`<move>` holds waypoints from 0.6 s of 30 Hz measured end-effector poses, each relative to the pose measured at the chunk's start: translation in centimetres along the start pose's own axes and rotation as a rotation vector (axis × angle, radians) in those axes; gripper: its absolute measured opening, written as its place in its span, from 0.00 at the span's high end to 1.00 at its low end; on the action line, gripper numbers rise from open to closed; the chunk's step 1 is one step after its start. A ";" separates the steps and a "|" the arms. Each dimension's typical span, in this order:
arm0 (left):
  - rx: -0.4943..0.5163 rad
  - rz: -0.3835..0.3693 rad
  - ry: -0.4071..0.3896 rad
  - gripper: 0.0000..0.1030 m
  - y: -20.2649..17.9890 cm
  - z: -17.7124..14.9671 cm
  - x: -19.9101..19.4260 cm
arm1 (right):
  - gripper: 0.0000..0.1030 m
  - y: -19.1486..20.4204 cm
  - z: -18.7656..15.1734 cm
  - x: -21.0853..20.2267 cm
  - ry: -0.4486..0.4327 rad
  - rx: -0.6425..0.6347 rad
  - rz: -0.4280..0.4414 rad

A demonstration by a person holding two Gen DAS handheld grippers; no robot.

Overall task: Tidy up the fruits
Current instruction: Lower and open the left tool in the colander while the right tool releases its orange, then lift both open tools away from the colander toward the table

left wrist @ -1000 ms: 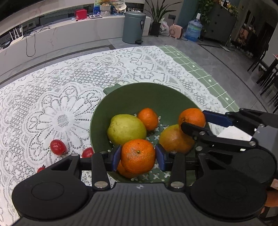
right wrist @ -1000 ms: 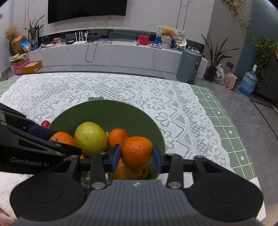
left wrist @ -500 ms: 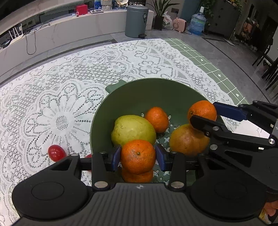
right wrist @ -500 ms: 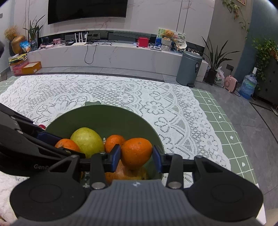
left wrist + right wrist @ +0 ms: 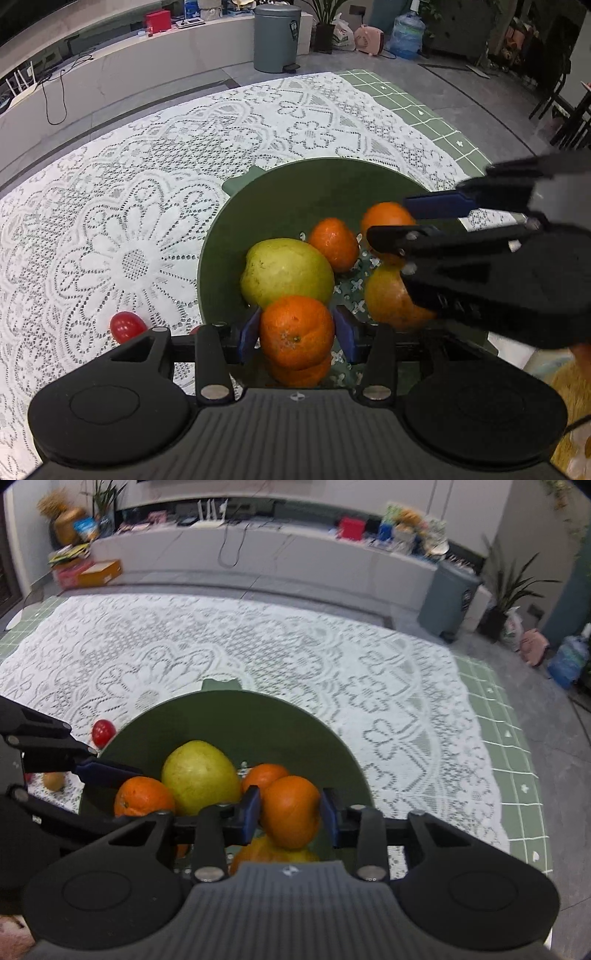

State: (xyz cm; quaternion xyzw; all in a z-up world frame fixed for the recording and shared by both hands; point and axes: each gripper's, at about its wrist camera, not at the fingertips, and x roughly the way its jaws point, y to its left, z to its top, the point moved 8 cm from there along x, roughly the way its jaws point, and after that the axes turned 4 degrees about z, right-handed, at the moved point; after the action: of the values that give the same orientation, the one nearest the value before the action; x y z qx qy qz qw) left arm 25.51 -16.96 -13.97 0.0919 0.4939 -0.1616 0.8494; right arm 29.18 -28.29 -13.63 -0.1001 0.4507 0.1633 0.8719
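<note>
Since a second ago, our left hand-held gripper [image 5: 297, 334] is opening, pads just clear of its mandarin [image 5: 296, 331] in the green bowl [image 5: 295, 192]. Our right hand-held gripper [image 5: 290, 810] is closing, pinching another mandarin [image 5: 291, 810] over the bowl. Next: release both, we judge.

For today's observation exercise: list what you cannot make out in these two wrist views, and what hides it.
- Left wrist view: the fruit under the orange between the left hand-held gripper's opening pads is mostly covered by that orange.
- Left wrist view: the right hand-held gripper hides part of the green bowl's right side.
- Right wrist view: motion blur smears the shelf items.
- Right wrist view: the small brownish fruit is too small to identify.
</note>
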 end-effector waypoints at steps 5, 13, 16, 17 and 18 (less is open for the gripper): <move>0.022 0.017 0.003 0.46 0.0 -0.1 -0.1 | 0.71 0.2 -0.1 0.6 0.043 -0.033 0.003; 0.070 0.028 -0.022 0.34 -0.7 -0.5 -1.1 | 0.63 0.2 -0.9 -0.5 0.020 0.001 0.002; 0.069 0.020 -0.047 0.31 -0.9 -0.5 -2.1 | 0.56 0.2 -0.8 -1.7 -0.013 0.025 -0.004; 0.066 0.020 -0.055 0.30 -0.9 -0.6 -2.4 | 0.52 0.2 -0.8 -2.2 -0.026 0.038 -0.005; 0.059 0.018 -0.063 0.30 -0.9 -0.6 -2.8 | 0.48 0.1 -0.7 -2.6 -0.037 0.049 -0.002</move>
State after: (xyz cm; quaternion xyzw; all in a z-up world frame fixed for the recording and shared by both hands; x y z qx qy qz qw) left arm 23.37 -17.09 -11.82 0.1163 0.4612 -0.1716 0.8627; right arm 27.21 -28.92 -11.91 -0.0763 0.4383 0.1530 0.8824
